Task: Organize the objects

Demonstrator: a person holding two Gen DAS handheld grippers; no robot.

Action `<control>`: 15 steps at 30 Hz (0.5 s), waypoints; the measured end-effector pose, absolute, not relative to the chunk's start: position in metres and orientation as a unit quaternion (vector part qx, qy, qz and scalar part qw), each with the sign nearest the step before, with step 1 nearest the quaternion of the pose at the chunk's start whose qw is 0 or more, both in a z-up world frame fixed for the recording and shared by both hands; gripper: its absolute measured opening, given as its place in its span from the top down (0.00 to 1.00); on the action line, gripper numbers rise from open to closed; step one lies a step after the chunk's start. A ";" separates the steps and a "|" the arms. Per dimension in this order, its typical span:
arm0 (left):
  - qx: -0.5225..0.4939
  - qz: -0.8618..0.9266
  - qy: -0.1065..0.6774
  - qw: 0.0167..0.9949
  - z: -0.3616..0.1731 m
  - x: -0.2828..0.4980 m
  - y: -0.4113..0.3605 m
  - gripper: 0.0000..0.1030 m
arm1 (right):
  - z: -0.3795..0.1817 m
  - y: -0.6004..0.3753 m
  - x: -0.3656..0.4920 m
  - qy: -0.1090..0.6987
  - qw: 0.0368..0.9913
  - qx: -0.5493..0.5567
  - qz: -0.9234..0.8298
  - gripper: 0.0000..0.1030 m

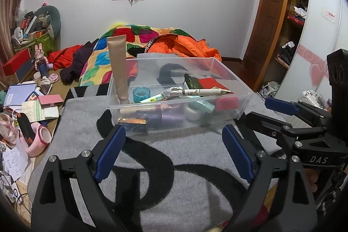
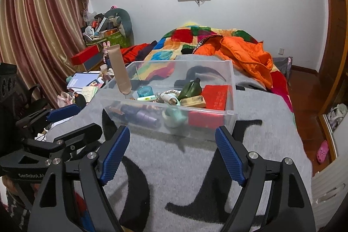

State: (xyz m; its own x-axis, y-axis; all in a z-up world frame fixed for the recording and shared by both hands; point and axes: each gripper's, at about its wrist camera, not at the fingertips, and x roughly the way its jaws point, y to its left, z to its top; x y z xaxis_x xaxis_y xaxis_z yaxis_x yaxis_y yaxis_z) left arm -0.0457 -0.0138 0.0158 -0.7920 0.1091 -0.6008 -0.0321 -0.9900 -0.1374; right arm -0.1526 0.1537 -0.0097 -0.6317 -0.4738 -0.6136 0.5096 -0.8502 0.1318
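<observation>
A clear plastic box [image 1: 152, 127] [image 2: 230, 73] stands on a grey blanket with black lettering [image 1: 195, 177] [image 2: 184, 166]. Inside it lie a tall beige tube [image 1: 117, 66] [image 2: 120, 69] leaning at the left corner, a teal tape roll [image 1: 141, 94] [image 2: 146, 91], a pen [image 1: 204, 92], a dark green bottle [image 1: 192, 82] [image 2: 192, 87], a red box [image 2: 216, 97] and purple items [image 1: 165, 117]. My left gripper [image 1: 174, 136] is open just short of the box's near wall, nothing between its blue pads. My right gripper [image 2: 173, 138] is open too, empty, beside the left one.
Behind the box a patchwork quilt [image 1: 121, 53] and an orange jacket [image 2: 245, 53] lie on the bed. A cluttered low table [image 1: 28, 101] with papers, pink tape and boxes sits at the left. A wardrobe [image 1: 293, 25] stands at the right, curtains [image 2: 39, 25] at the far left.
</observation>
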 end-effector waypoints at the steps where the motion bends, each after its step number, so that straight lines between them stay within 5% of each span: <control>1: -0.321 0.944 -0.061 0.038 0.016 -0.046 -0.014 0.12 | -0.010 0.154 -0.153 0.027 0.273 0.332 -0.902 0.24; 15: -0.328 0.942 -0.066 0.030 0.008 -0.048 -0.017 0.11 | -0.017 0.155 -0.151 0.026 0.281 0.341 -0.897 0.24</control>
